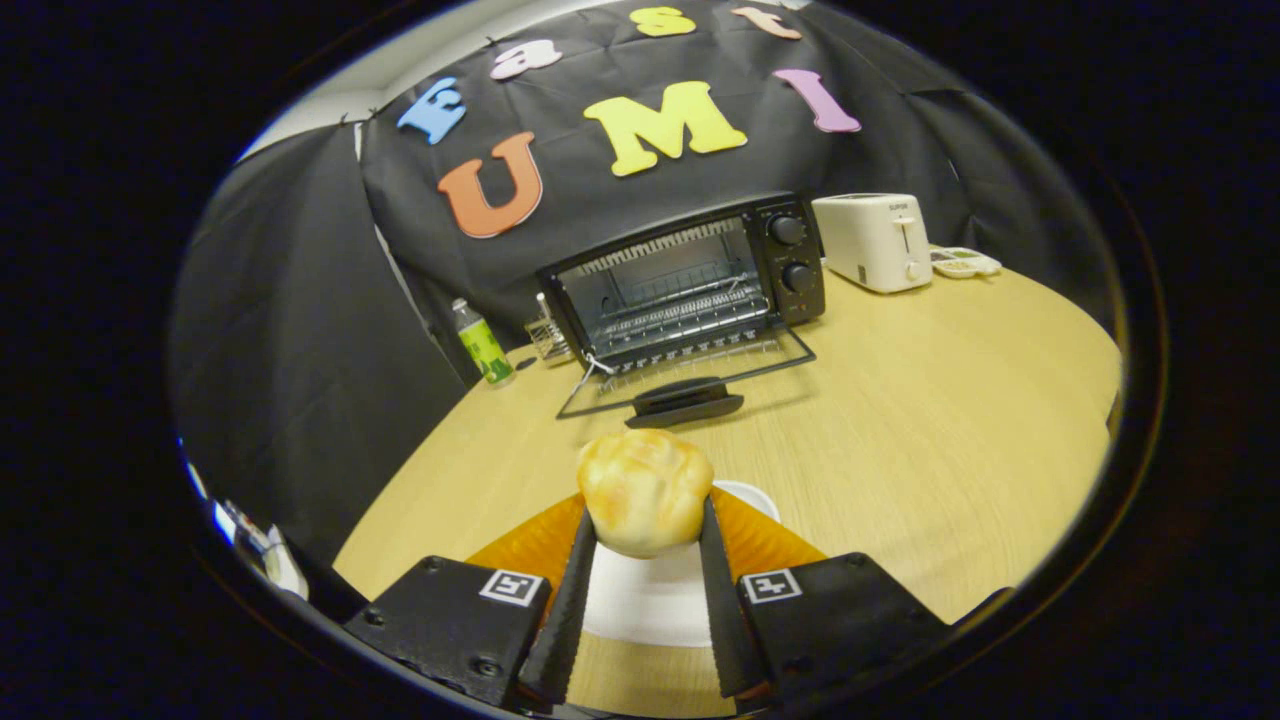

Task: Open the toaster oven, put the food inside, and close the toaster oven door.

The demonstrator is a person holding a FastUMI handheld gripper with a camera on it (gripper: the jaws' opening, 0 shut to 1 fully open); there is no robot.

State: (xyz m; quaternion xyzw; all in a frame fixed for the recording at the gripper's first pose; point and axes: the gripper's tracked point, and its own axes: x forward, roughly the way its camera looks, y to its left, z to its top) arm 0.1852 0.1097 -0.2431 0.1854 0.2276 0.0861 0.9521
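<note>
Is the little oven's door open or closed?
Open. The toaster oven has its door folded down flat on the table, showing the racks inside.

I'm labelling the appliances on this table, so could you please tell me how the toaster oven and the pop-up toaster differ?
The toaster oven is black; the toaster is white. The toaster oven stands open, its glass door folded down onto the table, racks showing; the toaster has no door, just a side lever. The toaster oven looks wider and has two round knobs. Both stand upright against the booth wall, beyond the bread roll the gripper grips.
</note>
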